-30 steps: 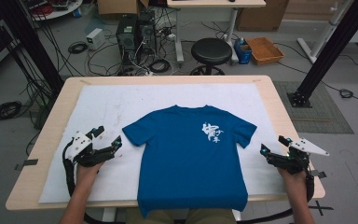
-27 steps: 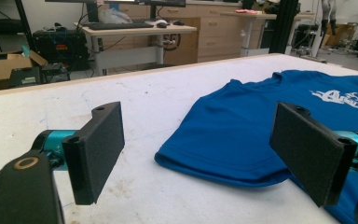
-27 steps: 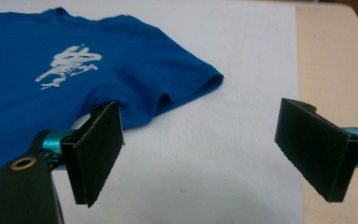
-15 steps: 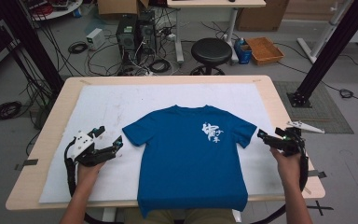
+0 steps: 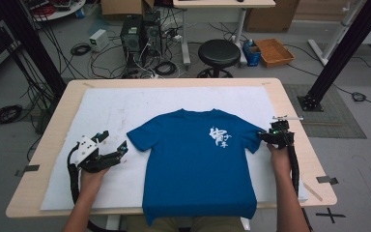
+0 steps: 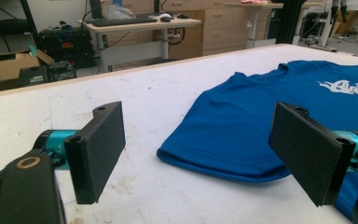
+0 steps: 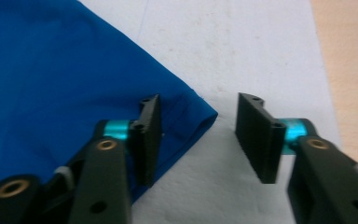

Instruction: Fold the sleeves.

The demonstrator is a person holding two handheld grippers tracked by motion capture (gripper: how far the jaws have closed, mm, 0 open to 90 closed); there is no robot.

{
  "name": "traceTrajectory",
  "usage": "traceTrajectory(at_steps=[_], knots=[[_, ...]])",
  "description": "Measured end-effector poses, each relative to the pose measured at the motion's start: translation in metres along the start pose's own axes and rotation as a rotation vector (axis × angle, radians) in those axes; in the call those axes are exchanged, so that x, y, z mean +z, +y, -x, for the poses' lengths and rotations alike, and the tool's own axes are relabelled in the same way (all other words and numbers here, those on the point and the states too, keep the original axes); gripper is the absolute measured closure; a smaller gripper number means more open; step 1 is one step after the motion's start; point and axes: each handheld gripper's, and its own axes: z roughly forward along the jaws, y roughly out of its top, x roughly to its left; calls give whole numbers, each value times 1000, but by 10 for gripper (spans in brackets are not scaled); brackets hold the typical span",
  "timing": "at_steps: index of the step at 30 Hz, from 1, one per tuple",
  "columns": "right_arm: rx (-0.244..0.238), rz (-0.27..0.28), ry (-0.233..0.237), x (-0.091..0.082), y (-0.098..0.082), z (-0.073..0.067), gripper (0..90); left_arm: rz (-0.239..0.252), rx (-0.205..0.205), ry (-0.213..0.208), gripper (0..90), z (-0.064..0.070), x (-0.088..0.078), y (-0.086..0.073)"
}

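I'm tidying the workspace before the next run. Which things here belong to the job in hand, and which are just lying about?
Part of the job:
- blue T-shirt, flat on the white mat
- right gripper, jaws astride the sleeve hem
- left gripper, beside the other sleeve

Lying about:
- black stool
- computer towers
- orange tray on the floor
- loose cables

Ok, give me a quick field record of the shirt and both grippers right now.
item: blue T-shirt, flat on the white table cover, white print up
left gripper: jaws wide open, just off the left sleeve, not touching
right gripper: jaws have just been closing, not yet pinching; right sleeve corner lies between them
shirt hem: hangs over the table's near edge
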Motion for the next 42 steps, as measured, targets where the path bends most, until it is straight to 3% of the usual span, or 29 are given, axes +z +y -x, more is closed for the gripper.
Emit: traceTrajectory(at_steps=[1, 2, 6, 8, 10, 14, 17, 24, 26, 27, 29, 32, 35, 37, 38, 42], knots=[[-20, 8, 6, 0, 0, 0, 627, 3, -3, 5, 186, 0, 0, 0], [-30, 14, 22, 0, 0, 0, 654, 3, -3, 5, 186, 0, 0, 0], [-120, 17, 12, 2, 2, -8, 842, -1, -1, 9, 186, 1, 0, 0], [-133, 15, 7, 2, 2, -10, 883, -2, 0, 11, 186, 1, 0, 0], [-126, 38, 28, 0, 3, -8, 889, -1, -1, 12, 186, 1, 0, 0], [-132, 158, 69, -16, 11, -14, 891, -2, -6, 13, 186, 0, 0, 0], [-174, 220, 124, -27, 20, -35, 890, -4, -7, 11, 189, 0, 0, 0], [-319, 201, 236, -23, 31, -99, 889, -5, 2, 10, 189, 1, 0, 0], [-344, 182, 274, -20, 31, -112, 838, -2, -4, 11, 189, 0, 0, 0], [-345, 186, 301, -20, 32, -117, 767, -3, -6, 10, 188, 0, 0, 0], [-327, 195, 336, -24, 34, -122, 735, -3, -5, 11, 189, 0, 0, 0], [-302, 237, 323, -32, 36, -115, 748, -3, 1, 9, 188, 1, 0, 0], [-291, 201, 239, -31, 34, -100, 803, -4, 0, 8, 188, 1, 0, 0], [-292, 149, 221, -25, 27, -91, 855, -3, 1, 10, 188, 1, 0, 0], [-298, 112, 228, -22, 23, -88, 877, -4, 0, 9, 189, 1, 0, 0], [-362, -23, 347, -14, 7, -88, 895, -3, -8, 9, 188, 0, 0, 0]])
